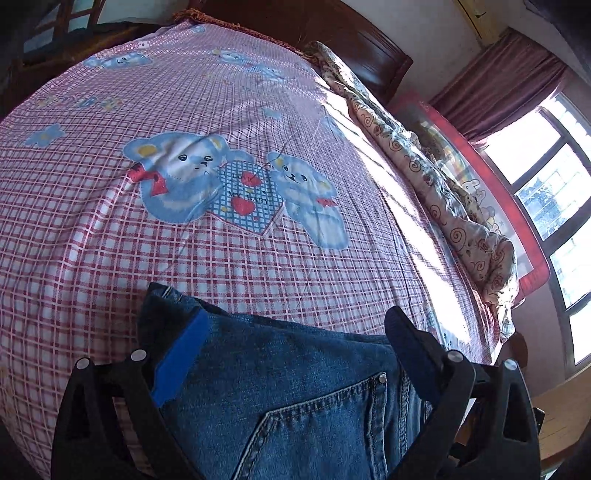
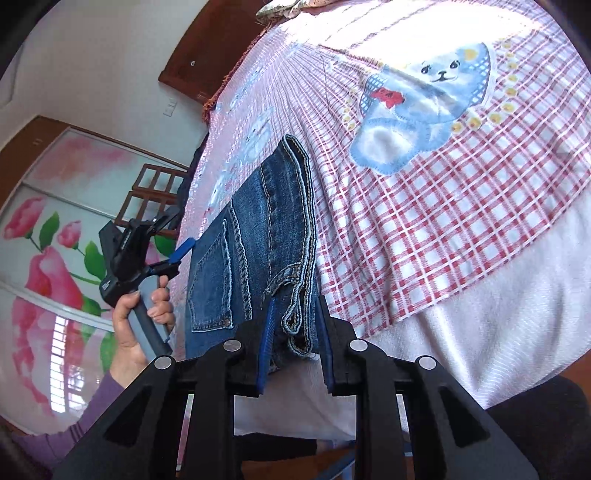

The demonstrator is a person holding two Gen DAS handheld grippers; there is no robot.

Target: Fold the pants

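Observation:
The blue jeans [image 2: 255, 236] lie folded into a thick bundle on the pink checked bedsheet [image 2: 424, 221] near the bed's front edge. In the left wrist view the jeans [image 1: 280, 391] fill the space between my left gripper's fingers, back pocket up. My left gripper [image 1: 295, 332] is open, one blue-padded finger [image 1: 181, 358] on each side of the denim; it also shows in the right wrist view [image 2: 173, 254], held by a hand. My right gripper [image 2: 295, 332] is shut on the waistband end of the jeans.
A rolled floral quilt [image 1: 436, 177] lies along the bed's far side by a red rail [image 1: 517, 229] and window. A dark wooden headboard [image 1: 332, 33] stands behind. A wardrobe with flower doors [image 2: 55, 240] is at the left.

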